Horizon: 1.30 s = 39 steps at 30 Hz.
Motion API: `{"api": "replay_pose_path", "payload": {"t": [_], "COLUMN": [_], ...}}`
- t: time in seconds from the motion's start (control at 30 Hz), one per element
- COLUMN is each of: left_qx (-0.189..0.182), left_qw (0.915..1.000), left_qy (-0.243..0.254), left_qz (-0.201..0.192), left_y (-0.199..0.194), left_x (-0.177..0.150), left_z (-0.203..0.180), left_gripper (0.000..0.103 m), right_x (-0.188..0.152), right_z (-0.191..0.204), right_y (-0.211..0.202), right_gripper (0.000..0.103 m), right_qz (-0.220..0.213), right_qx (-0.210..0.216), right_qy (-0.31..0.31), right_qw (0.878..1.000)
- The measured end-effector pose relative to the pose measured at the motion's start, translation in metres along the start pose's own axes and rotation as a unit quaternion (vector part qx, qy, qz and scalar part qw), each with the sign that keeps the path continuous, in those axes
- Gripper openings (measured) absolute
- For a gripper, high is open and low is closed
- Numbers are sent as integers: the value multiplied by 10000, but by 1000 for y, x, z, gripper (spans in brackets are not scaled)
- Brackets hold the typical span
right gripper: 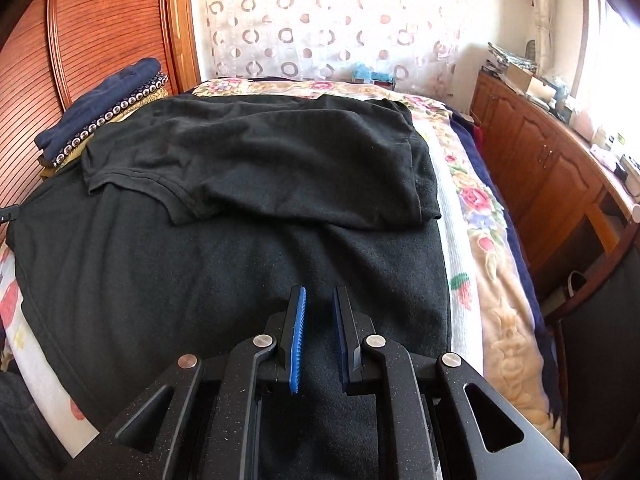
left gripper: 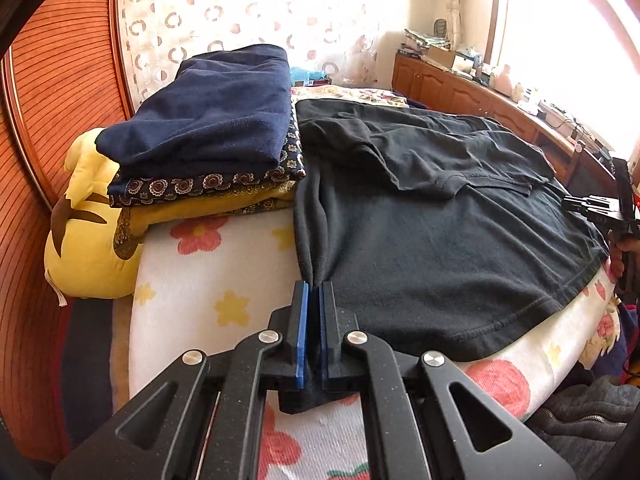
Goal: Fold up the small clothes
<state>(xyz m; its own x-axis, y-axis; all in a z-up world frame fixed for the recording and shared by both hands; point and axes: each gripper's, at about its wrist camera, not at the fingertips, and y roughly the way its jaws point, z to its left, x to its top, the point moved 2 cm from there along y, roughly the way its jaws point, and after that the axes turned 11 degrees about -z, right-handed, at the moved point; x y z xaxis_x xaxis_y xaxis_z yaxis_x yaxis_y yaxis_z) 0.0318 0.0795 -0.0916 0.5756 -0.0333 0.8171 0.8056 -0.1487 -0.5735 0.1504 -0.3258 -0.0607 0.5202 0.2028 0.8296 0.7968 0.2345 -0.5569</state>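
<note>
1. Black cloth covers most of the bed point(left gripper: 192, 280): a big black shirt point(left gripper: 440, 248) lies spread out flat on it.
2. The top part of the shirt is folded down, and one sleeve point(right gripper: 132, 178) lies on top of the shirt's body.
3. The bed has a white cover with pink and yellow flowers.
4. The left gripper point(left gripper: 314, 300) is at the shirt's near left corner. Its blue fingers point(left gripper: 302, 332) are pressed together on the edge of the shirt, and a bit of black cloth sticks out under them.
5. The right gripper point(right gripper: 320, 304) is over the near part of the shirt, close to its right edge. Its fingers point(right gripper: 298, 344) stand a little apart. The shirt shows in the gap, but I cannot tell if they pinch it.
6. In the left view, the right gripper shows at the far right edge of the shirt, with a hand point(left gripper: 624, 252) under it.
7. A pile of folded clothes point(left gripper: 208, 128) sits on the bed, just left of the shirt. A dark blue one is on top, then one with a round pattern, then a yellow one.
8. A yellow soft toy point(left gripper: 84, 240) lies beside the pile, by the wooden wall point(left gripper: 40, 120).
9. A curtain point(right gripper: 328, 20) with rings hangs behind the bed.
10. A brown cabinet point(right gripper: 540, 160) stands to the right, with small things on top.
</note>
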Motion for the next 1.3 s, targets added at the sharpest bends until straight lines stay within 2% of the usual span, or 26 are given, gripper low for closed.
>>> {"api": "replay_pose_path", "payload": {"t": [0.3,0.37,0.5,0.57,0.6,0.77,0.93,1.03,1.2,1.3], "left_qx": [-155,-205,-322,-394,-379,-460,-415,-365,-193,-105], "left_qw": [9994,9990,9987,9984,9984,9984,9989,9992,9995,9996], "left_qy": [-18,2,11,34,38,67,-21,-69,-221,-253], "left_qz": [-314,-386,-385,-398,-407,-330,-199,-171,-69,-41], "left_y": [-13,-13,-2,8,12,40,67,82,108,120], "left_x": [15,23,36,42,45,60,76,83,89,90], "left_z": [-7,-11,-19,-26,-29,-45,-53,-56,-56,-56], "left_gripper": [8,27,47,73,77,78,78,78,78,76], "right_x": [0,0,1,1,2,9,26,36,45,47], "right_z": [-5,-5,-6,-7,-7,-15,-29,-42,-56,-56], "right_y": [-4,-4,-4,-4,-4,-2,0,5,8,11], "right_gripper": [15,15,15,15,15,39,43,46,47,47], "right_qz": [-39,-40,-43,-34,-23,-16,-139,-221,-505,-587], "right_qx": [39,43,68,75,70,-1,-163,-150,-355,-379], "right_qy": [104,109,151,170,157,303,433,757,1099,1072], "right_qw": [9999,9999,9999,9998,9999,9995,9988,9968,9920,9918]}}
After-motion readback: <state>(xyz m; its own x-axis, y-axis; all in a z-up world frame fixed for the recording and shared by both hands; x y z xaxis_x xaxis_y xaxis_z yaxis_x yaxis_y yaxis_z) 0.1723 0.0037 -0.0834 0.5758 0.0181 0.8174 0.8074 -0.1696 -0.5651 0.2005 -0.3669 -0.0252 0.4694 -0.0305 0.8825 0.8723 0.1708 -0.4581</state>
